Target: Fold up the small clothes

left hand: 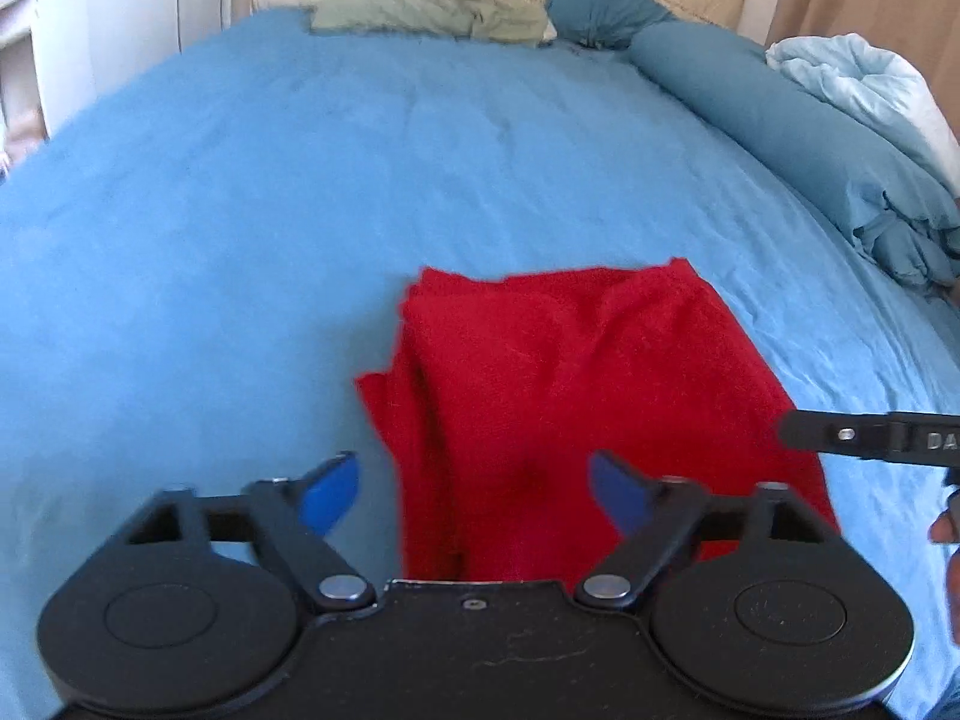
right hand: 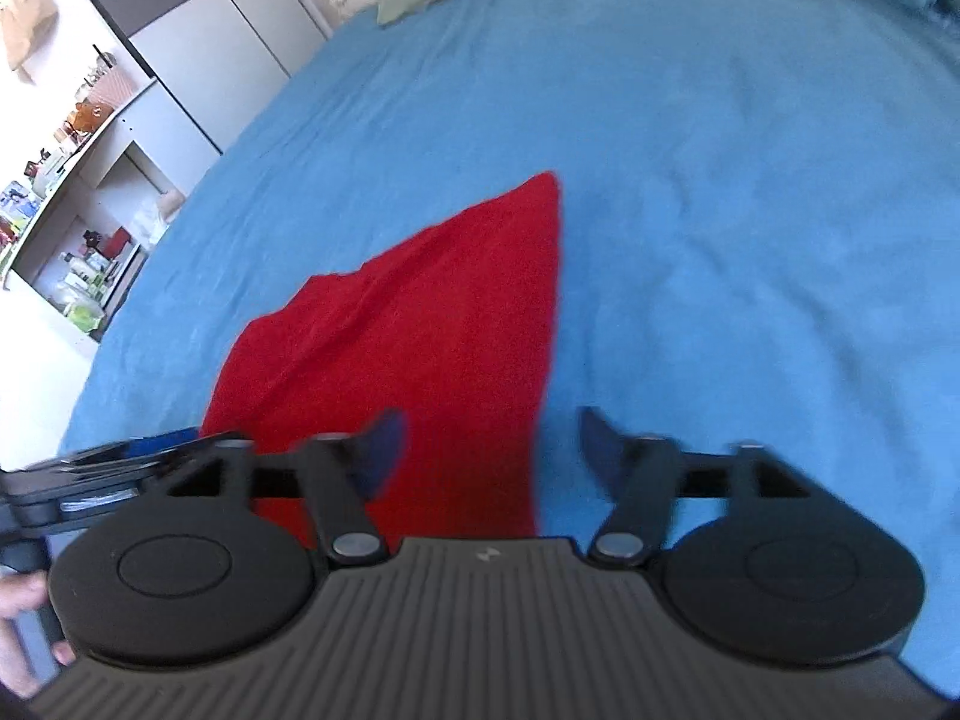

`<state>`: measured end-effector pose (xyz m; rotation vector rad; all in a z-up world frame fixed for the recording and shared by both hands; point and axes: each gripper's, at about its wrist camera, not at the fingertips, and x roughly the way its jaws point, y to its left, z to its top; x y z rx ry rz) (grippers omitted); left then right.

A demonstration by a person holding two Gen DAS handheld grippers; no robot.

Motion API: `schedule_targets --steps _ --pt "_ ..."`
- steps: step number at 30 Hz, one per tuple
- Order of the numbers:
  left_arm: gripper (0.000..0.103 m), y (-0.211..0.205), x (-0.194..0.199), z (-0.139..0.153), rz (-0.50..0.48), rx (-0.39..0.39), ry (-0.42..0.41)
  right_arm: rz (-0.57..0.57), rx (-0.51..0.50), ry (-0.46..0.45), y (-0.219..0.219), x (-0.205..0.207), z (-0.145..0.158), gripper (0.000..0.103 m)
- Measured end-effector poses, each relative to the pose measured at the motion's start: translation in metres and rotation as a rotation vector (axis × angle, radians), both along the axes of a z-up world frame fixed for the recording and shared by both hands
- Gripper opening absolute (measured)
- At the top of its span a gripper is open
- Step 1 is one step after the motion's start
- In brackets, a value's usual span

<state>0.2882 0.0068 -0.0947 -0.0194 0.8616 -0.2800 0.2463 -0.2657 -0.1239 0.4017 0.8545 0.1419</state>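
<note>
A red cloth [left hand: 564, 396] lies folded on the blue bedsheet [left hand: 270, 210], with layered edges along its left side. My left gripper [left hand: 474, 495] is open and empty, hovering over the cloth's near left part. In the right wrist view the same red cloth [right hand: 420, 324] runs to a point on the sheet. My right gripper [right hand: 492, 450] is open and empty over the cloth's near right edge. The right gripper also shows in the left wrist view [left hand: 864, 435] at the cloth's right edge, and the left gripper shows in the right wrist view [right hand: 102, 468] at far left.
A green pillow [left hand: 426, 15], a teal pillow [left hand: 600, 3] and a teal bolster [left hand: 798, 138] lie at the head and right side of the bed. A pale blue duvet [left hand: 870, 90] is bundled at right. Shelves [right hand: 72, 192] stand left of the bed.
</note>
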Motion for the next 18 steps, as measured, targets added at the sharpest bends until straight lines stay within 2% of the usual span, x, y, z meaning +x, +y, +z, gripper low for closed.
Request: schedule_targets --steps 2,5,9,12,15,18 --pt "0.090 0.006 -0.005 -0.002 0.009 0.033 -0.015 0.013 -0.044 -0.010 0.002 -0.006 0.000 0.093" --pt "0.090 0.017 -0.002 -0.008 0.024 0.041 -0.007 0.030 -0.090 0.005 0.003 -0.010 -0.007 0.093" --pt "0.092 0.022 0.001 -0.027 0.021 0.088 0.014 0.039 -0.182 -0.005 0.011 -0.011 -0.016 0.103" --pt "0.093 0.022 0.003 -0.037 0.018 0.102 0.021 0.037 -0.223 -0.002 0.015 -0.007 -0.025 0.103" --pt "0.092 0.019 0.003 -0.030 0.030 0.111 0.020 0.031 -0.220 -0.009 0.014 -0.009 -0.024 0.103" --pt "0.091 0.015 -0.009 -0.009 0.028 0.127 -0.022 0.027 -0.236 -0.055 0.014 -0.017 -0.007 0.103"
